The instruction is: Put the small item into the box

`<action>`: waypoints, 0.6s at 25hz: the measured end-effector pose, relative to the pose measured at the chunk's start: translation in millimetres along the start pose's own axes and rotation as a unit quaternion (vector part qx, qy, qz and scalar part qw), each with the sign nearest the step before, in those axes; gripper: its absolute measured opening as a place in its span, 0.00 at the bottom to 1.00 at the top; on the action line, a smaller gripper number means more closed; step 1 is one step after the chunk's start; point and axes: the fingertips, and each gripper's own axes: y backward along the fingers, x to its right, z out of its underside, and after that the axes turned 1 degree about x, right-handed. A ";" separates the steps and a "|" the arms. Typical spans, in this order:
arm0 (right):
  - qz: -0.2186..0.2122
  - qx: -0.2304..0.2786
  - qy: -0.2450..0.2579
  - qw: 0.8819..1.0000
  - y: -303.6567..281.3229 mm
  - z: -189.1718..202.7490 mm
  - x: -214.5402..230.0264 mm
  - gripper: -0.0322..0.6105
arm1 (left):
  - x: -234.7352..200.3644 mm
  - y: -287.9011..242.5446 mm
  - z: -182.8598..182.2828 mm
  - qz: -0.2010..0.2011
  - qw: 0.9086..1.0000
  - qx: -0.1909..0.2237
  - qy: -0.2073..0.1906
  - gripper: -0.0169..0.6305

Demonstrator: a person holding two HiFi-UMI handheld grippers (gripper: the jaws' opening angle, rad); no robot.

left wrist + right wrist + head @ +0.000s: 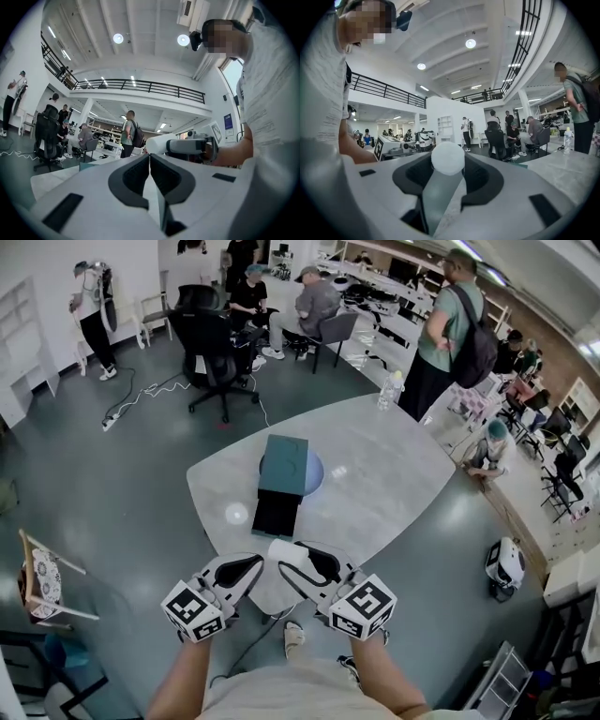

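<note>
A teal box (284, 463) lies mid-table on a blue disc, with its black open part (277, 513) drawn out toward me. My right gripper (298, 562) hovers over the near table edge, shut on a small white rounded item (285, 550). In the right gripper view the white item (447, 158) sits clamped between the jaws of the gripper (447, 165). My left gripper (251, 567) hangs just left of it, jaws pressed together on nothing. The left gripper (149, 158) view shows the white item (157, 144) held out to its right and the teal box (87, 165) beyond.
The grey rounded table (384, 484) carries a water bottle (389, 390) at its far edge. A person with a backpack (448, 329) stands beyond it. A black office chair (211, 343) and seated people are farther back. A wooden chair (42, 582) stands at left.
</note>
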 end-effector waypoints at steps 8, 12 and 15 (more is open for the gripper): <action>-0.055 -0.038 0.015 0.998 -27.6 11.8 74.7 0.36 | -51.0 -52.0 4.6 -0.063 0.998 0.007 -0.014 0.06; -0.065 -0.070 0.029 0.995 -41.9 31.8 99.8 0.37 | -68.9 -65.2 10.4 -0.081 0.997 0.007 -0.019 0.06; -0.067 -0.092 0.029 0.993 -55.2 46.2 112.4 0.37 | -84.4 -67.9 16.6 -0.095 0.995 0.002 -0.007 0.06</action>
